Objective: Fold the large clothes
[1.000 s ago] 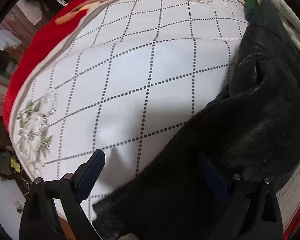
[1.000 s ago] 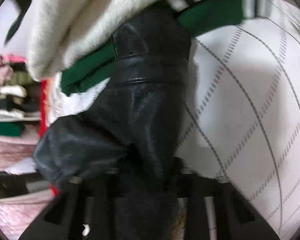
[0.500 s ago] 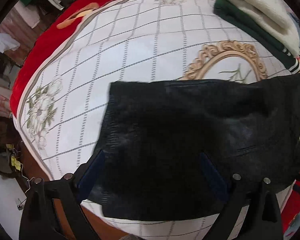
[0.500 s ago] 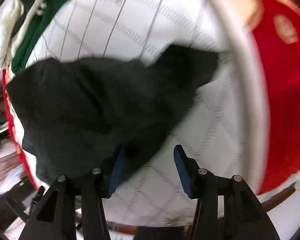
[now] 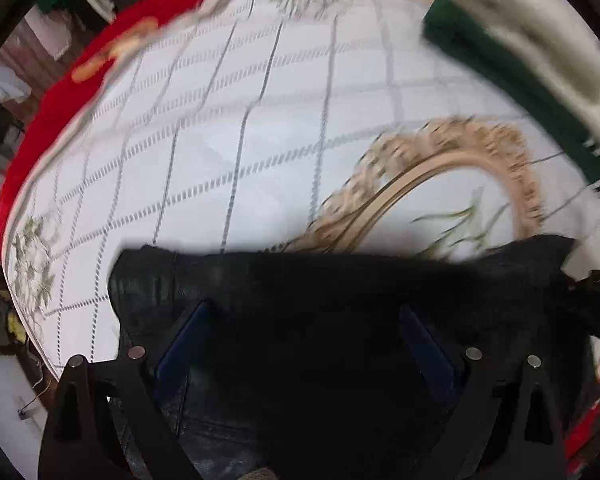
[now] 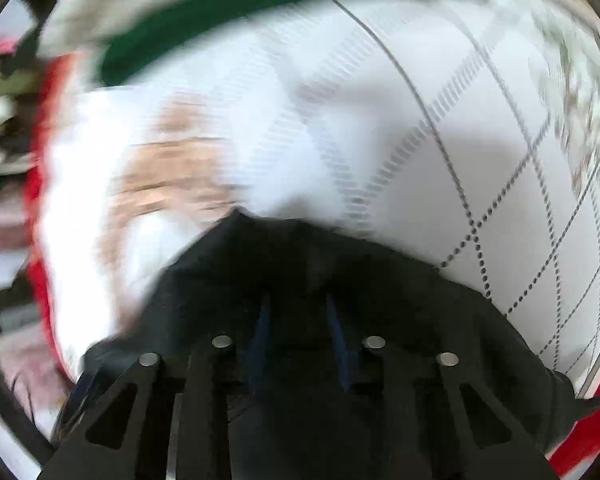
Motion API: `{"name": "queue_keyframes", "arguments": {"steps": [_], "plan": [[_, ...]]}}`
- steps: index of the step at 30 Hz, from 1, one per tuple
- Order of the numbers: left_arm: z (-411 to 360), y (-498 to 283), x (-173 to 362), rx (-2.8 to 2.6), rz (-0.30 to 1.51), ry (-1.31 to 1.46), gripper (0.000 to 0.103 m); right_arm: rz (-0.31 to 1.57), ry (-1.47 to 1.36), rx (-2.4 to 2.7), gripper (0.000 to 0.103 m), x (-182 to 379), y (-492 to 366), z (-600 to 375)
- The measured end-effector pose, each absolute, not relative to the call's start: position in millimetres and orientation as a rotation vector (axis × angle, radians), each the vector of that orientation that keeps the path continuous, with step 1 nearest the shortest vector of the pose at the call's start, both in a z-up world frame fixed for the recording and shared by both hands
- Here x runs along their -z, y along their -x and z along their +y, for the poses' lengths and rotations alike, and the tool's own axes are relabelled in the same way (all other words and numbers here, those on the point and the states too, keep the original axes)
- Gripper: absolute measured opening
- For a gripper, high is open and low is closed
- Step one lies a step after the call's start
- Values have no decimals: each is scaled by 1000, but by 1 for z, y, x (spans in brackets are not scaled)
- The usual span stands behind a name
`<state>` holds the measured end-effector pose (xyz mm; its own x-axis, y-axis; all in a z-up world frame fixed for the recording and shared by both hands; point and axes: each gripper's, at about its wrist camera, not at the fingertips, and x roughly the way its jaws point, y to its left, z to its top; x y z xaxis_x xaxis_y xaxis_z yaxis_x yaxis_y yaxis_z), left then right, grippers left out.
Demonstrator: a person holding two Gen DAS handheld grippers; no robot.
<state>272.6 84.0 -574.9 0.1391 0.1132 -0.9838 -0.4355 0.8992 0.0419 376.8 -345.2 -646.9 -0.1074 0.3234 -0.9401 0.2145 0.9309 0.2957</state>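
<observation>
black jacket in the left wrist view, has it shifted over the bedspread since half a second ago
Yes. The black jacket's top edge sat above the base of the tan oval frame print then; it now lies below, nearer the left gripper.

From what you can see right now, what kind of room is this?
Probably a bedroom: a quilted floral bedspread with a red border, a black jacket laid out on it, and folded clothes beside.
</observation>
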Motion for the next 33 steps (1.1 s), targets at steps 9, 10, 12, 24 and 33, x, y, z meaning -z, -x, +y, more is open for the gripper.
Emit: {"name": "queue_keyframes", "arguments": {"steps": [9,10,12,24,33], "plan": [[112,-208,543,-486,1338,326,97,1641,-245,-341,20,554,-363,-313],[114,-203,540,-495,1335,331,97,1685,-229,-405,20,558,-353,-300],[114,-194,538,-512,1340,337,97,1768,-196,-445,20,583,-347,-276],[65,-222,522,-403,1317,343,97,1826,-273,-356,21,608,-352,-281],[51,-299,601,-353,1417,270,103,1686,-562,-51,57,570,-275,-467]]}}
